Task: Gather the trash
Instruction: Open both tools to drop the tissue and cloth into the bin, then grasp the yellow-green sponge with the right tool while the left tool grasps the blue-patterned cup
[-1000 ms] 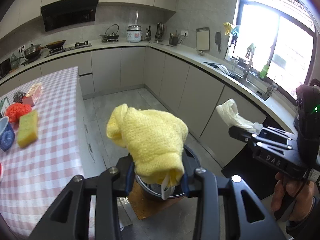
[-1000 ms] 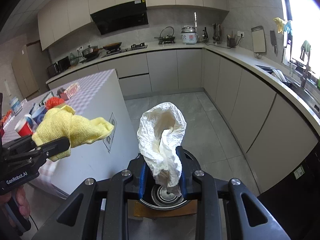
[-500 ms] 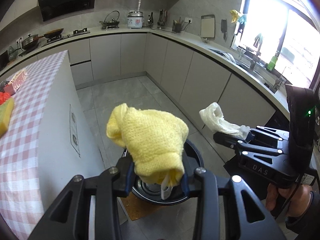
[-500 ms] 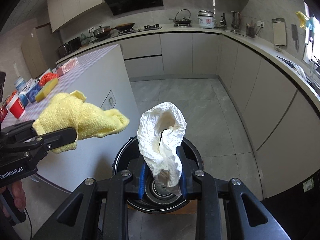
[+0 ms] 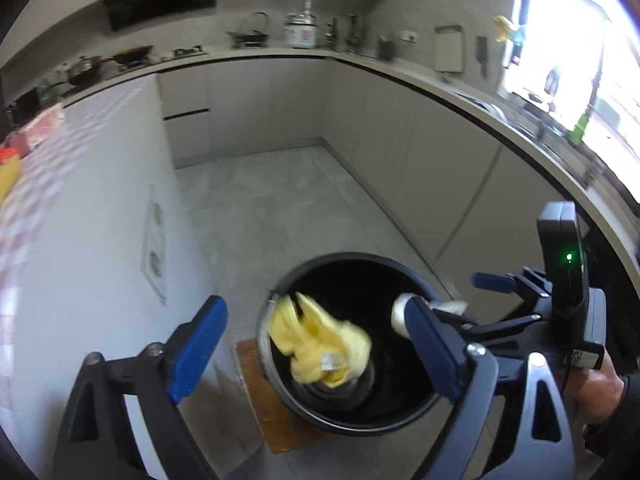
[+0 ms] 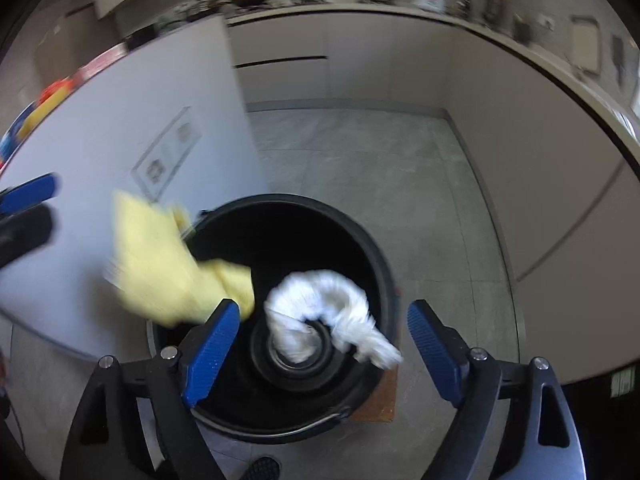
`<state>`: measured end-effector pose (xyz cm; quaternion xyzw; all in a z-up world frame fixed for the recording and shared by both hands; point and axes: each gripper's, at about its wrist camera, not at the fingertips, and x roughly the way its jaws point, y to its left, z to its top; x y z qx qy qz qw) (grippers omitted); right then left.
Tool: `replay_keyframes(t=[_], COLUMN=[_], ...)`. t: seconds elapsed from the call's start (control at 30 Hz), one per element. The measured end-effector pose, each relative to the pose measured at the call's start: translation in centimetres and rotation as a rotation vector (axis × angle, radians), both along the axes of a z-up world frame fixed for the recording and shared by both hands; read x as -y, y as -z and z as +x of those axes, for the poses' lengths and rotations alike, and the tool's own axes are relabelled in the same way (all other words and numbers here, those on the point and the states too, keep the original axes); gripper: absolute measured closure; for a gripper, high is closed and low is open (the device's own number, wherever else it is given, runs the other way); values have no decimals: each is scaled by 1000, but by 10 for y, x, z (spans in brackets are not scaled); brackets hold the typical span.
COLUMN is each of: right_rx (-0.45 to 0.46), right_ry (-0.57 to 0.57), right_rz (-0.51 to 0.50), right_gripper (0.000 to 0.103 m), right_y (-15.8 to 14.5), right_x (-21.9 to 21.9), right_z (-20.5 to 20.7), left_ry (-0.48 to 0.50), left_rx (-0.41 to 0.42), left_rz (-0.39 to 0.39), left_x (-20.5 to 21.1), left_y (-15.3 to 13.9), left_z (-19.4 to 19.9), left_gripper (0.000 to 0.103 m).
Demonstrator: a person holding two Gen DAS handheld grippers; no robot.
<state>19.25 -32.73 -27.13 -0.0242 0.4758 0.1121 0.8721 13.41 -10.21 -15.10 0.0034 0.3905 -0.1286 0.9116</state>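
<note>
Falling into black bucket point(image 6: 372, 248): yellow cloth point(image 5: 320, 344), white wad point(image 6: 320, 312) | both grippers' fingers apart, just opened

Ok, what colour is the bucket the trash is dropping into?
Black bucket, clearest in the right wrist view.

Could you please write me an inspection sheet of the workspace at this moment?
Surface: grey tiled floor; black bin stands on a brown mat.
Job's things: yellow cloth and white bag, both blurred, over the bin's mouth, free of the pads.
Clutter: items on the checked table, too blurred to name.
Grippers: left tongs and right tongs open, jaws just opened, nothing gripped.
Cables: a thin cable by the hand.
Surroundings: cabinets, worktop with cookware, window.
</note>
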Motion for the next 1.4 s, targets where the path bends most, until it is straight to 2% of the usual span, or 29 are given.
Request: replay_keyframes(t=[0.03, 0.13, 0.3, 0.7, 0.87, 1.1, 1.3, 1.4], right_rx=[-1, 20, 47, 102, 130, 213, 246, 270], right_ry=[23, 62, 73, 80, 96, 107, 108, 93], right_rz=[3, 18, 19, 27, 44, 43, 63, 73], right_gripper=[14, 0, 0, 0, 0, 0, 0, 0], right_y=[1, -5, -19, -58, -80, -125, -161, -181], right_x=[6, 14, 14, 1, -9, -35, -69, -91], right_z=[2, 3, 2, -11, -21, -40, -51, -59], left_ry=[-8, -19, -39, -35, -55, -70, -109, -113], left_rx=[6, 30, 39, 69, 74, 93, 79, 103], left_rz=[12, 42, 67, 61, 83, 64, 61, 48], left_x=[1, 1, 3, 0, -7, -33, -69, -91], left_y=[-2, -7, -11, -28, -39, -60, -80, -95], left_z=[0, -2, -5, -4, -9, -19, -31, -41], left_gripper=[10, 6, 0, 0, 0, 0, 0, 0])
